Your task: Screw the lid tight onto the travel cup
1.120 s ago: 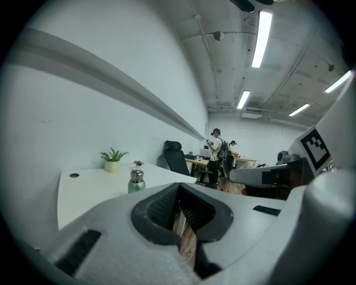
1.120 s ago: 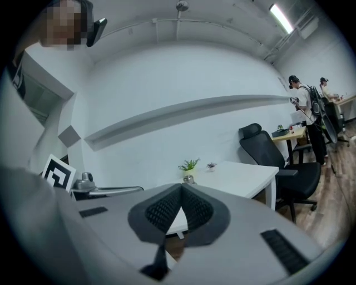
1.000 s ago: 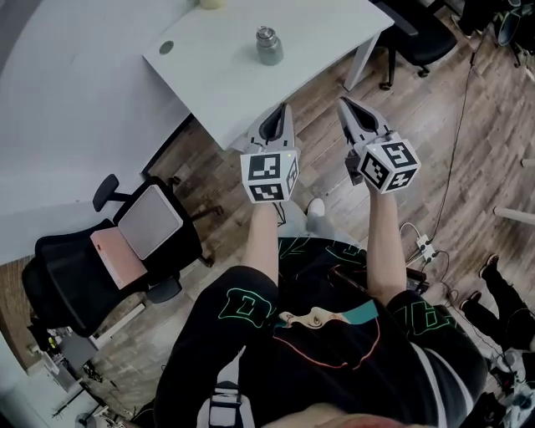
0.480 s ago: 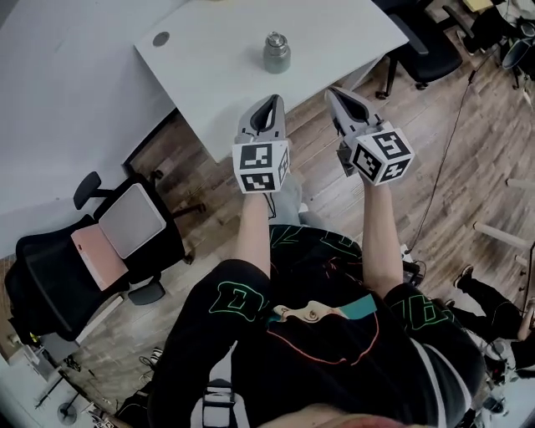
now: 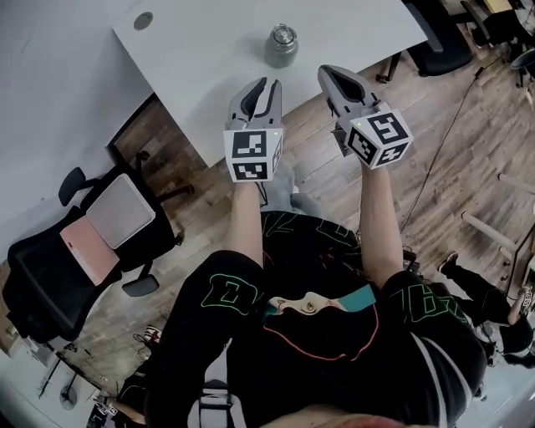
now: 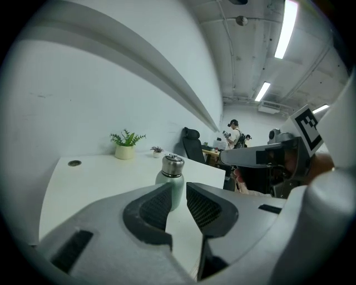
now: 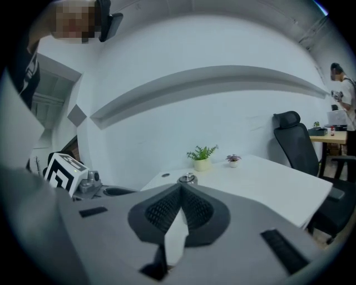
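Note:
The travel cup (image 5: 282, 46), pale green with a metal lid on top, stands upright on the white table (image 5: 209, 58). In the head view my left gripper (image 5: 264, 84) hovers over the table's near edge, just short of the cup. Its jaws have just been opening and stand slightly apart with nothing between them. The left gripper view shows the cup (image 6: 170, 181) beyond the left gripper (image 6: 178, 190). My right gripper (image 5: 328, 73) is level with it, to the cup's right, shut and empty. In the right gripper view only the lid (image 7: 187, 178) peeks over the right gripper (image 7: 181, 188).
A potted plant (image 6: 124, 149) and a smaller pot (image 6: 157, 151) stand at the table's far side by the wall. A cable hole (image 5: 143, 20) marks the table's left corner. A black office chair (image 5: 75, 251) stands on the wooden floor at left, another (image 7: 295, 145) beyond the table.
Both grippers have moved forward over the table's edge toward the cup. The left jaws have parted a little; the right jaws stay shut.

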